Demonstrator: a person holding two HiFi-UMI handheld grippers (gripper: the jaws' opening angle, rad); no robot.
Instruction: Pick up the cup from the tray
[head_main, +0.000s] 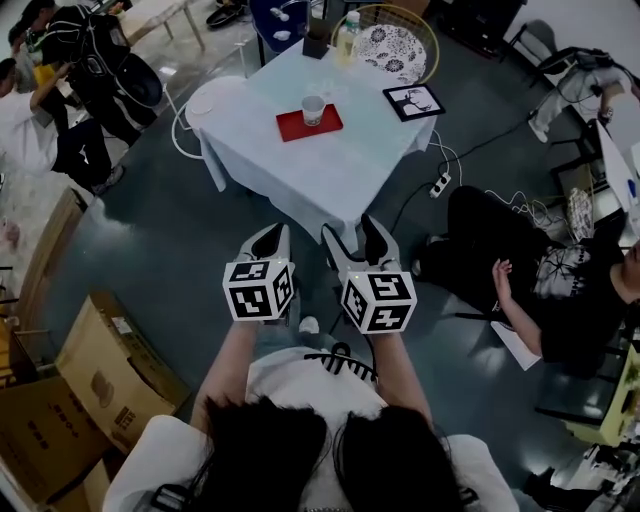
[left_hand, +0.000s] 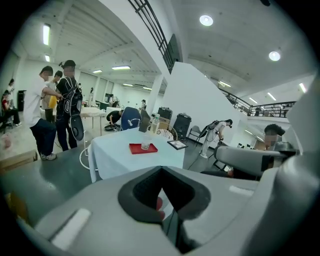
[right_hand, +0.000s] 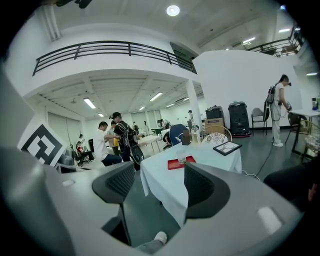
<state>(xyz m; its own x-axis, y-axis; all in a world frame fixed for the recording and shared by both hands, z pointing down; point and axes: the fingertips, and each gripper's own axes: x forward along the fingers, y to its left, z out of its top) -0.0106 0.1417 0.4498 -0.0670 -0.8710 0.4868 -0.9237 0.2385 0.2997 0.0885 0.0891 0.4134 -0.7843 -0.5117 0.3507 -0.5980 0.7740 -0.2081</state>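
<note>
- The person's dark hair (head_main: 300, 455) filled the bottom of the head view, with both forearms stretched forward from it.
- The left gripper (head_main: 272, 238) was held in front of the body. Its jaws were closed together with nothing held between them.
- The right gripper (head_main: 356, 238) was just beside the left one, the two marker cubes nearly level with each other. Its jaws stood well apart and held nothing; only floor and desk showed through the gap.
- The desk (head_main: 330, 175), covered with a pale cloth, stood well ahead of both pairs of jaws, with bare dark floor between its near edge and the jaw tips.
- The red tray (head_main: 309, 124) lay on the desk, far ahead of the jaws and slightly left of the right gripper's line.
- The cup (head_main: 313, 109) stood upright on the tray, untouched and well apart from both grippers.
- A framed picture (head_main: 413, 101) lay on the desk to the right of the tray, and a bottle (head_main: 348, 35) stood at the far edge.
- Cardboard boxes (head_main: 100, 375) sat on the floor to the left of the left jaws.
- A seated person (head_main: 560, 295) was on the floor to the right of the right jaws.
</note>
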